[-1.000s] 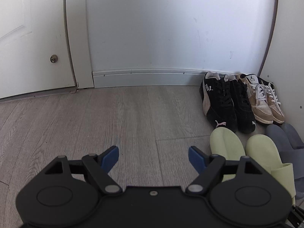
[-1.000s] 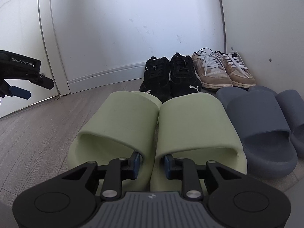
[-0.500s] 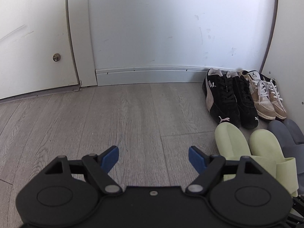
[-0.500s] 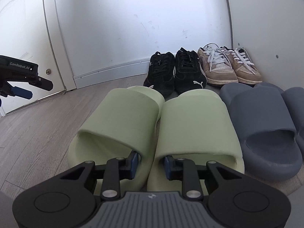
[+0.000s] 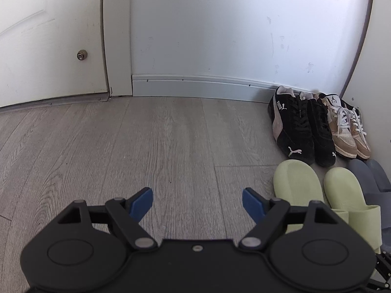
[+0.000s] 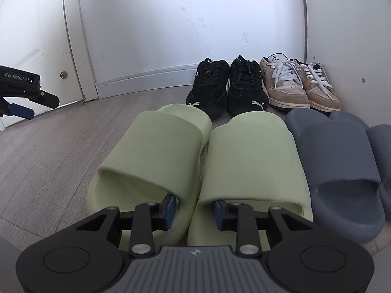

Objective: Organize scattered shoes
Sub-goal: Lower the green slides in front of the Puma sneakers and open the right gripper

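Observation:
Two pale green slides (image 6: 158,151) (image 6: 249,156) lie side by side on the wood floor, toes toward the wall. My right gripper (image 6: 193,211) straddles their touching inner walls at the heel end, one pad inside each slide. Its jaws are opening, and the pads stand off the walls. My left gripper (image 5: 198,201) hangs wide open over bare floor, with nothing between its fingers. The green slides (image 5: 297,183) are to its right.
Black sneakers (image 6: 229,85) and beige sneakers (image 6: 293,85) stand in a row against the baseboard in the corner. Grey slides (image 6: 337,161) lie right of the green pair, by the right wall. A white door (image 5: 48,48) is at the left. Bare floor (image 5: 146,134) stretches leftward.
My right gripper's jaws have spread apart from the green slides' inner walls. The slides rest on the floor in the same row. My left gripper has stayed wide open.

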### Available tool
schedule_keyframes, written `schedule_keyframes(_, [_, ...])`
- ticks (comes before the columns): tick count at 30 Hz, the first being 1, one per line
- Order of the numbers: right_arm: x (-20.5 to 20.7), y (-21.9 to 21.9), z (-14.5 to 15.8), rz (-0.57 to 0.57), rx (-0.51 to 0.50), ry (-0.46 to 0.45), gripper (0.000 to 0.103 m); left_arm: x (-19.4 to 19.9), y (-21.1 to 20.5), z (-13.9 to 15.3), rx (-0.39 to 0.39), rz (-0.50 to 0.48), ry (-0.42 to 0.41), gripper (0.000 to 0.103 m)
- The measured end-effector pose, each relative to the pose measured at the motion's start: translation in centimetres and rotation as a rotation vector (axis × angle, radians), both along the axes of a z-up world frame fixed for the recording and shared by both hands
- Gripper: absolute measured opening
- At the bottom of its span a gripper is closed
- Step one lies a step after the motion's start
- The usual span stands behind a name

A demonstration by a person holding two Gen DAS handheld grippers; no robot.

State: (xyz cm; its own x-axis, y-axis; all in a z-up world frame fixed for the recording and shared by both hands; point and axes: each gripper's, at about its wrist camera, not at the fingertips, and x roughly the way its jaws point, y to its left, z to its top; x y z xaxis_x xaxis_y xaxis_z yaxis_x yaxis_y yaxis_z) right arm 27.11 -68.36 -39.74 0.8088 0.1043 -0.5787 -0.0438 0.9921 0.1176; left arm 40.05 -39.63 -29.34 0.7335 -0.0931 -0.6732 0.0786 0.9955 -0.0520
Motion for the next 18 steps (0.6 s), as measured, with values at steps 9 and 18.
schedule_keyframes(9, [0.1, 1.7, 0.2, -0.083, -0.053, 0.029, 0.054, -0.4, 0.3, -0.7, 0.013, -0.007, 0.010, 0.081])
schedule_keyframes(18, [-1.0, 1.6, 1.0, -0.118, 0.033, 0.147, 0.077, -0.2, 1.1, -0.9, 0.002, 0.009, 0.021, 0.081])
